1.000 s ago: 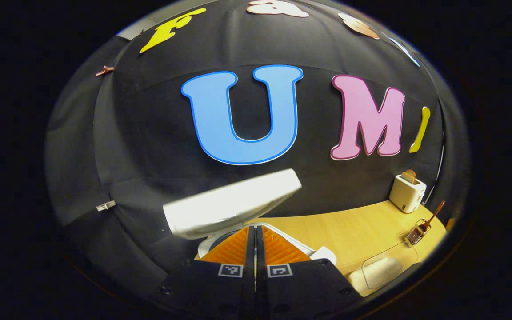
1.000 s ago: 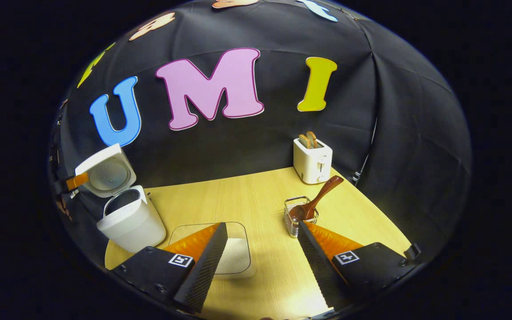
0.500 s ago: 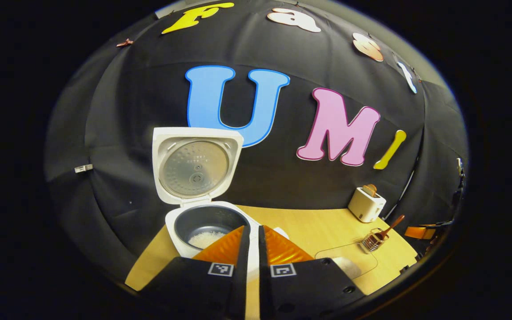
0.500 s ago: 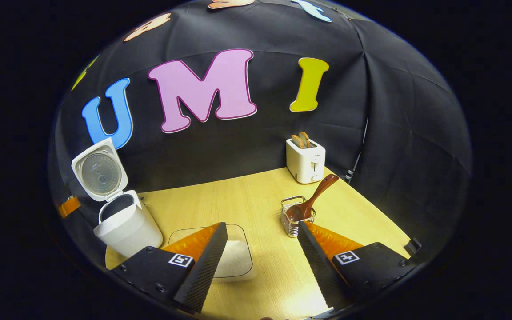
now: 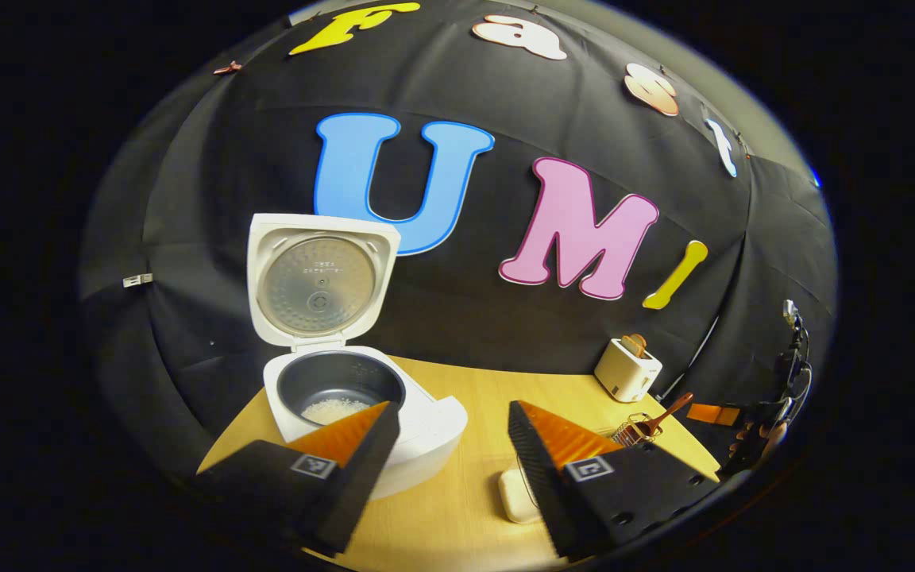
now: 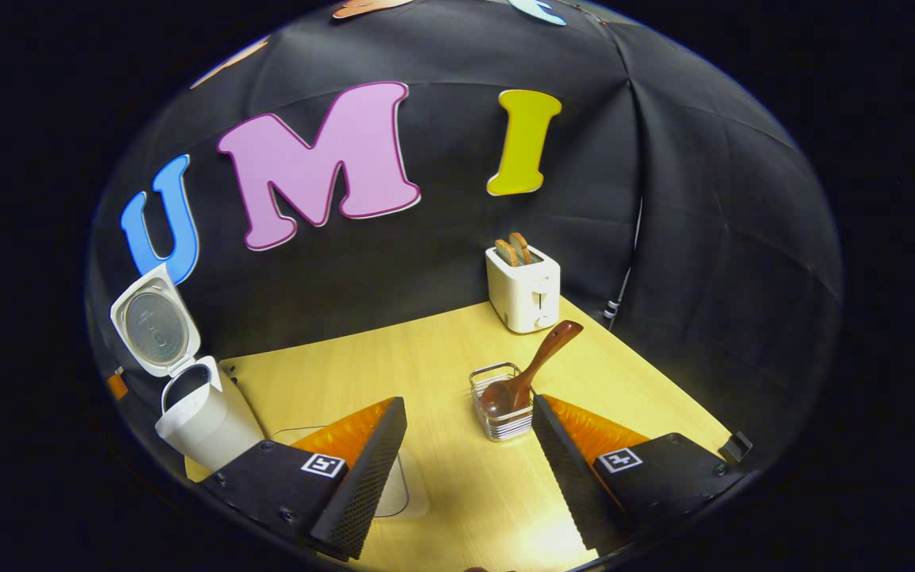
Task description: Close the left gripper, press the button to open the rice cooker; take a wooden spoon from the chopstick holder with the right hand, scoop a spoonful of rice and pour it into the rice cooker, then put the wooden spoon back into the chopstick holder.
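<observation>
A pale wooden table [image 6: 394, 357] stands in a booth hung with black cloth [image 6: 704, 238] on the far and right sides. At the back of the table, against the cloth, sits a white toaster [image 6: 523, 287] with two slices of bread standing up in its slots.

In the left gripper view, the left gripper [image 5: 451, 437] hangs over the near edge of the table with its two fingers spread wide apart, holding nothing. Just beyond its left finger sits the white rice cooker [image 5: 354, 405], with its lid [image 5: 316, 278] swung up and standing nearly upright. The dark inner pot has a small heap of rice [image 5: 334, 409] at the bottom. A shallow clear dish of rice [image 5: 515, 494] lies on the table between the two fingers, partly hidden by the right one.

In the right gripper view, the right gripper [image 6: 469, 433] is also wide apart and empty. The wire holder [image 6: 501, 401] stands on the table just ahead of the gap, close to the right finger but not touching it. The wooden spoon [image 6: 533, 369] sits in it bowl-down, its handle leaning up and to the right, towards the toaster. The open cooker shows at the far left of this view, well apart from the holder.
</observation>
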Demonstrator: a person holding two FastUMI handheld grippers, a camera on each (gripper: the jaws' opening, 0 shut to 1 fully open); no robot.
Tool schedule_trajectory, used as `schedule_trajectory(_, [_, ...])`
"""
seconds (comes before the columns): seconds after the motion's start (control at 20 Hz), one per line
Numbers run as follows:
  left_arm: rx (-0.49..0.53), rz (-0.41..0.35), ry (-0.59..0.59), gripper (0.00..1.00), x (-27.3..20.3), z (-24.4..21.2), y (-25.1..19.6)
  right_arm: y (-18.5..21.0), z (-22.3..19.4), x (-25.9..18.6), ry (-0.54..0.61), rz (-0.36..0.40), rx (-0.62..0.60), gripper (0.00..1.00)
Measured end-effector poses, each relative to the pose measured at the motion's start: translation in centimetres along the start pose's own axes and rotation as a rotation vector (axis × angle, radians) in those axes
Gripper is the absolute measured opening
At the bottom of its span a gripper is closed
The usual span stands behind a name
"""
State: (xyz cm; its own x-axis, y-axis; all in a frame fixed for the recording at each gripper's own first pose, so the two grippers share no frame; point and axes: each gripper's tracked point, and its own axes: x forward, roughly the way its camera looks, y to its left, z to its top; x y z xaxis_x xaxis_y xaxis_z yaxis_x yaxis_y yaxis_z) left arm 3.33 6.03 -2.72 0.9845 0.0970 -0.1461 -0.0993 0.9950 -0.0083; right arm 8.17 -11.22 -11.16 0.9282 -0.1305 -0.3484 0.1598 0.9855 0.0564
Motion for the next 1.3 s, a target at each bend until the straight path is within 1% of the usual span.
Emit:
schedule_trajectory(0.05, [0.023, 0.024, 0.011, 0.98, 0.3, -0.1, -0.1, -0.4, -0.1, 0.7, 0.008, 0.0, 0.008, 0.99])
schedule_trajectory(0.1, [0.042, 0.038, 0.014, 0.93, 0.4, -0.1, -0.4, -1.1, -0.4, 1.3, 0.018, -0.001, 0.011, 0.99])
schedule_trajectory(0.15, [0.052, 0.037, 0.016, 0.96, 0.5, -0.2, -1.2, -1.6, -0.6, 2.0, 0.032, -0.001, 0.015, 0.99])
schedule_trajectory(0.35, [0.053, 0.039, 0.034, 0.96, 0.7, -0.8, -3.1, -2.7, -1.2, 4.4, 0.07, 0.036, 0.027, 0.99])
schedule_trajectory(0.5, [0.052, 0.066, 0.065, 0.96, 1.1, -2.3, -3.6, -3.6, -1.5, 6.4, 0.078, 0.066, 0.023, 0.99])
schedule_trajectory(0.6, [0.041, 0.084, 0.109, 0.96, 1.0, -3.7, -3.8, -4.8, -2.0, 8.0, 0.094, 0.059, 0.034, 0.99])
schedule_trajectory(0.7, [0.044, 0.097, 0.129, 0.96, 0.9, -4.1, -4.3, -5.9, -2.2, 9.9, 0.097, 0.047, 0.048, 0.99])
schedule_trajectory(0.85, [0.061, 0.109, 0.159, 0.96, 1.0, -5.0, -5.2, -7.1, -2.9, 12.9, 0.119, 0.05, 0.098, 0.99])
schedule_trajectory(1.0, [0.067, 0.114, 0.194, 0.96, 1.0, -6.1, -6.3, -6.6, -3.8, 15.9, 0.15, 0.1, 0.12, 0.99])
schedule_trajectory(1.15, [0.059, 0.125, 0.22, 0.96, 1.0, -7.1, -7.0, -6.0, -3.9, 18.1, 0.159, 0.128, 0.174, 0.99])
schedule_trajectory(1.3, [0.03, 0.141, 0.231, 0.96, 0.7, -7.6, -7.6, -6.2, -3.1, 19.9, 0.13, 0.126, 0.166, 0.98])
